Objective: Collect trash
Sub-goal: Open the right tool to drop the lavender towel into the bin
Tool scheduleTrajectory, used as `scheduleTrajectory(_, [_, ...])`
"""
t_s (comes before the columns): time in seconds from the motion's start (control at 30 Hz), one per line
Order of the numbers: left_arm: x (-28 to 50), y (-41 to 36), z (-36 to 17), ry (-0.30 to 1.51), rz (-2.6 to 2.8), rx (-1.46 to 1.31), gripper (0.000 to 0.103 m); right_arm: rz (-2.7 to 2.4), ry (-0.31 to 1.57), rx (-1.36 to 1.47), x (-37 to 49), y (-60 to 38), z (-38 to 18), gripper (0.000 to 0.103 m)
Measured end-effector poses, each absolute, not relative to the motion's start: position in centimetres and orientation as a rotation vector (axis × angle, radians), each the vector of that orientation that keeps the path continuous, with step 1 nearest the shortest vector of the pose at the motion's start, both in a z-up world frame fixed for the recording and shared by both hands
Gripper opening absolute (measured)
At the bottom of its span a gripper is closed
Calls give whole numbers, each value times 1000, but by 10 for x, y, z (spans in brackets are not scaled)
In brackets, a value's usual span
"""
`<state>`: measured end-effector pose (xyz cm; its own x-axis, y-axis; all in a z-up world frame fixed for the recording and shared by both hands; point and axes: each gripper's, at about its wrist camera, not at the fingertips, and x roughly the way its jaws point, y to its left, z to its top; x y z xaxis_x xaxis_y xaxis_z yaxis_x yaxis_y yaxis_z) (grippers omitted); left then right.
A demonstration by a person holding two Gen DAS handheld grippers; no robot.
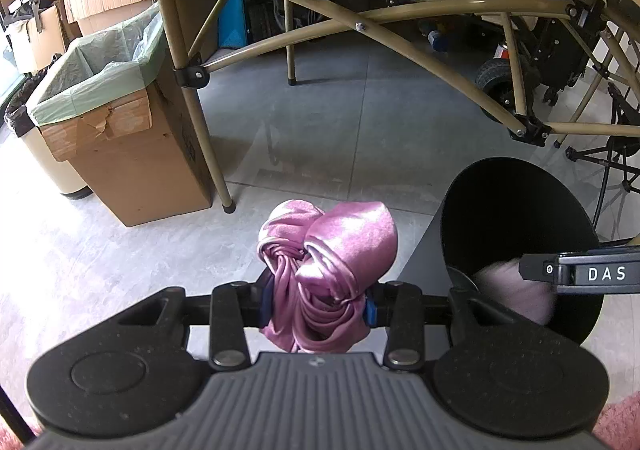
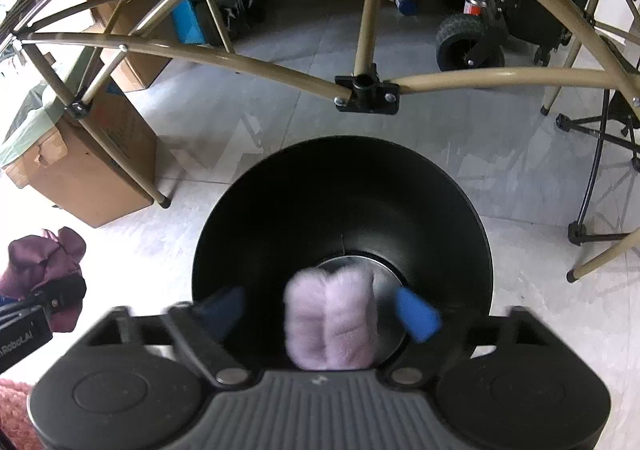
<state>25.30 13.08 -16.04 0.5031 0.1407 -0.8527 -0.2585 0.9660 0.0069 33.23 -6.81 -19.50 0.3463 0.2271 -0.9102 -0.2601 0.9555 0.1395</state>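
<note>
Right wrist view looks almost straight down into a black round bin (image 2: 340, 210) that fills the middle of the frame. The right gripper (image 2: 320, 310) stands wide open, its 2 blue-tipped fingers (image 2: 416, 314) spread to about 3 and 9 o'clock of a pale lilac fluffy wad (image 2: 332, 322). Neither pad touches the wad; it is blurred and sits over the shiny disc at the bin's bottom, so I judge it released and dropping in, though whether it has landed cannot be told.

In the left wrist view, the left gripper (image 1: 316, 302) is closed to a narrow gap on a bunched pink satin cloth (image 1: 328, 250), which bulges out past the fingers towards 12 o'clock. The bin lies at about 3 o'clock of that gripper, just beside it, and the right gripper's body reaches in over its mouth from the frame's right edge. A cardboard box (image 1: 132, 154) lined with a green bag stands at 10 o'clock, beside the tan folding table frame (image 1: 360, 26), well apart from the cloth.

The step in hand reads as the drop of item 1 of 2. The next move probably calls for the right gripper to clear the bin's mouth, then for the left to carry the cloth towards 3 o'clock until it hangs over the opening before spreading its fingers. The cloth is slippery and bulky, so a fold could catch on the rim.
</note>
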Motion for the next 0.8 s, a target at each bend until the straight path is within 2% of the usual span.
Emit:
scheduleTrajectory(0.1, [253, 130, -161, 1020, 241, -121, 40, 315, 1173, -51, 331, -67, -195, 103])
scheduleTrajectory(0.8, [254, 124, -159, 1016, 228, -109, 40, 387, 1124, -35, 319, -75, -187, 103])
